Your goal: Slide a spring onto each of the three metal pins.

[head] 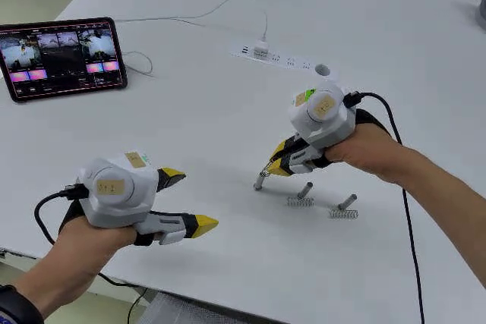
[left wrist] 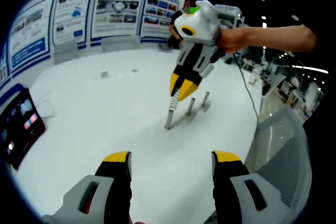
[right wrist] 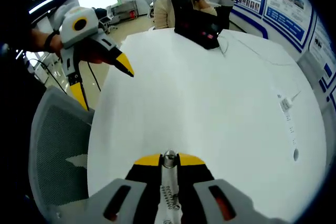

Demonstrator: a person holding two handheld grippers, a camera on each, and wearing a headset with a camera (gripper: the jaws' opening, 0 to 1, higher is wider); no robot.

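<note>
Between clamped jaws of the right gripper [right wrist: 169, 158], a spring [right wrist: 168, 192] tops 1 pin [left wrist: 169, 118] — left gripper [left wrist: 170, 157] gapes.

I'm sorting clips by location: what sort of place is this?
Likely an office or exhibition workspace: a big white table, display posters on the wall, and a mesh office chair.

White table [head: 197, 134]. Landmark: power strip [head: 277, 57], lying flat toward the far side, one plug in it. The plug's white cable [head: 199, 16] runs leftward from the strip towards the tablet [head: 63, 57], well left of the strip, screen lit. Round grey spot [head: 323, 70] just off the strip's right end. Well nearer than the strip, a row of three: first pin [head: 260, 181], second pin [head: 304, 190], third pin [head: 347, 202]. Two springs lie flat, spring A [head: 300, 202] at the second pin's foot, spring B [head: 343, 214] at the third's.
</note>
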